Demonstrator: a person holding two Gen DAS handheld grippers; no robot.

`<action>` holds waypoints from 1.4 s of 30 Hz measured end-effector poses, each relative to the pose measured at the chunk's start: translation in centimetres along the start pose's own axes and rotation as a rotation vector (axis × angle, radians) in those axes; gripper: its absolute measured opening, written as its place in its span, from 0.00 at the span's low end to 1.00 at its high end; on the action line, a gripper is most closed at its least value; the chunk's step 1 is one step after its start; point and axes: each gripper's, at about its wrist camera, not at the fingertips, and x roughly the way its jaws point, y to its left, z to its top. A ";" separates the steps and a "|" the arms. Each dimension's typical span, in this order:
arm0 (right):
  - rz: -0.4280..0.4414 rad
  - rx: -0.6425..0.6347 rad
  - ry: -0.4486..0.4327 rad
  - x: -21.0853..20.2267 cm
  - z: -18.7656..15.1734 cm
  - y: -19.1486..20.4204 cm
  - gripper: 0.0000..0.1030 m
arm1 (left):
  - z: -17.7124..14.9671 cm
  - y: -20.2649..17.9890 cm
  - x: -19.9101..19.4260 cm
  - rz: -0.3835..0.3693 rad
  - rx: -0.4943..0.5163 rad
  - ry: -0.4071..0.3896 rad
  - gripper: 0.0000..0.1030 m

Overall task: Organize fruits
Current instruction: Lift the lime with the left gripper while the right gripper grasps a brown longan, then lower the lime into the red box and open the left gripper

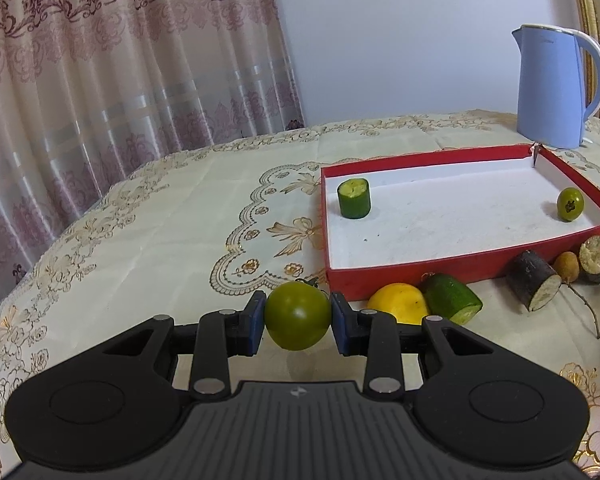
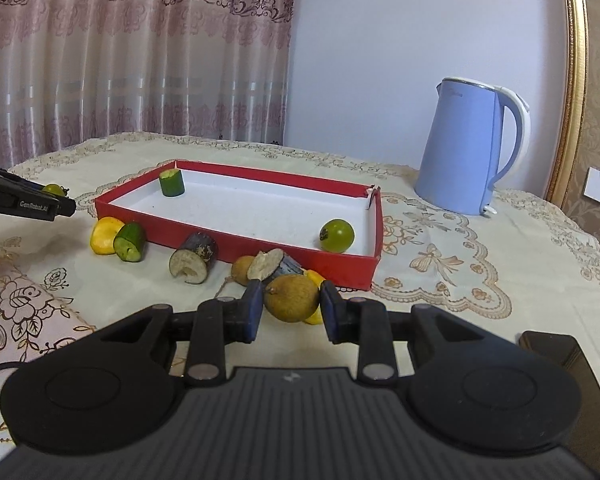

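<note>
Honestly, some things I cannot see well from my place. In the right wrist view the left gripper (image 2: 66, 205) enters from the left edge, cut off by the frame, and its green tomato (image 2: 54, 189) shows only as a small part behind the black fingers. On this gripper's side I read white letters, "GenRobot.AI". The blue kettle (image 2: 466, 152) carries faint writing near its top, too small for me to read. A yellow fruit piece (image 2: 314, 278) is mostly hidden behind the fruit in my right gripper (image 2: 288, 307), and a dark object (image 2: 556, 350) at the right edge I cannot identify.

My left gripper (image 1: 298, 316) has its blue pads pressed on both sides of a smooth green tomato (image 1: 297, 316), just before the near left corner of the red box (image 1: 452, 270). My right gripper is clamped on a brown round fruit (image 2: 291, 297) with rough dull skin, maybe a longan, near the front wall of the box.

Inside the box, on its white floor, a green cucumber piece (image 1: 354, 199) stands upright in the far left corner, and a small green tomato (image 1: 570, 204) lies at the right side. Before the box lie a yellow piece (image 1: 398, 303), a second cucumber piece (image 1: 454, 298), two dark-skinned cut pieces (image 1: 534, 280) and one more brown fruit (image 1: 566, 266) with a thin twig.
</note>
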 end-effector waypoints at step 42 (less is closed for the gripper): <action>0.018 0.055 -0.049 -1.5 -0.2 -0.9 0.28 | 7.8 -8.7 5.9 -0.058 0.066 0.024 0.32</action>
